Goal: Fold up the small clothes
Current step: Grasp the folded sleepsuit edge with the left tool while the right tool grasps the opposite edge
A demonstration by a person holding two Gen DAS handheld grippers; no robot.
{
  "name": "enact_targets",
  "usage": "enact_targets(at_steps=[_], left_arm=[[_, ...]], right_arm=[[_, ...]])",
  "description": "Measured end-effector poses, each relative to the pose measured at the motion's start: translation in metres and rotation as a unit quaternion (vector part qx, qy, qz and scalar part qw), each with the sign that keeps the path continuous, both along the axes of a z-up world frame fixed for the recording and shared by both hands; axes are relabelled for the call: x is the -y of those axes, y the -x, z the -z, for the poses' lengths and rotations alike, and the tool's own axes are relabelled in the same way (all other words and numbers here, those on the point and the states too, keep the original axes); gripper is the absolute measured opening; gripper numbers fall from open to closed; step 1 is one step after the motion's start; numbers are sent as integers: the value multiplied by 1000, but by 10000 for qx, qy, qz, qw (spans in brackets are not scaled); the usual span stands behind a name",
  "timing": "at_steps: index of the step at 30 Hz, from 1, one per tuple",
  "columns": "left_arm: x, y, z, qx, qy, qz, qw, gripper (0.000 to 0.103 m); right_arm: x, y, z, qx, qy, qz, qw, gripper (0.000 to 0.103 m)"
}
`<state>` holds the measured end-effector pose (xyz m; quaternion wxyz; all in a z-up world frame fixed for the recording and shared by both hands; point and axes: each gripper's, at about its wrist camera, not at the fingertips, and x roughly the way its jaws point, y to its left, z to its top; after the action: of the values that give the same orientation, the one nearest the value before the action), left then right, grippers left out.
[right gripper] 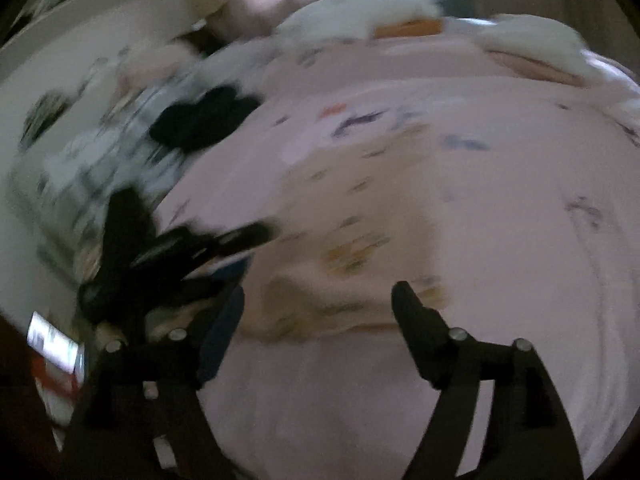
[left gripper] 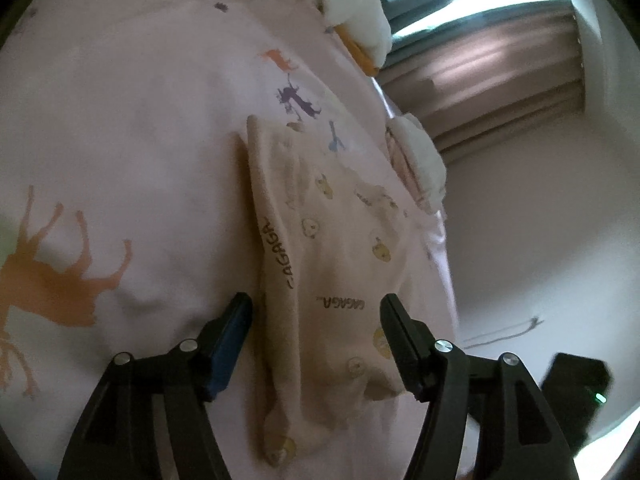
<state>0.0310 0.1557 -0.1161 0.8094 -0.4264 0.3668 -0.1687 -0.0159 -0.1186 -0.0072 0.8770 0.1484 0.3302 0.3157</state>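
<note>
Bed covered by a pale pink sheet (left gripper: 140, 140) printed with orange, purple and blue animal silhouettes. A beige child's garment (left gripper: 332, 264), patterned with small yellow motifs and dark lettering, lies flat on the sheet near its edge. White pillows (left gripper: 360, 12) rest at the far end, one over an orange layer. In the blurred right wrist view, a heap of dark and light clothes (right gripper: 168, 136) occupies the sheet's left side.

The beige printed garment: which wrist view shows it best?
The left wrist view: the beige printed garment lies sharp, its lettering readable, on the pink bedsheet. The right wrist view shows only a motion-blurred beige patch.
</note>
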Motion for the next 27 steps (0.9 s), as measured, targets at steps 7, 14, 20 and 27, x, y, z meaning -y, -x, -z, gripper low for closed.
enact_targets(at_steps=[7, 14, 20, 27], left_arm=[[2, -3, 0, 72, -8, 120, 9999, 70], [11, -5, -2, 82, -73, 455, 9989, 71], [28, -8, -4, 86, -474, 731, 9962, 71], [30, -14, 3, 211, 99, 927, 9954, 71]], right_arm=[[56, -53, 34, -1082, -1162, 518, 9860, 80], [66, -98, 56, -1669, -2396, 348, 9558, 80], [26, -111, 73, -1547, -2064, -117, 9661, 66], [20, -103, 75, -1022, -2024, -404, 9731, 62]])
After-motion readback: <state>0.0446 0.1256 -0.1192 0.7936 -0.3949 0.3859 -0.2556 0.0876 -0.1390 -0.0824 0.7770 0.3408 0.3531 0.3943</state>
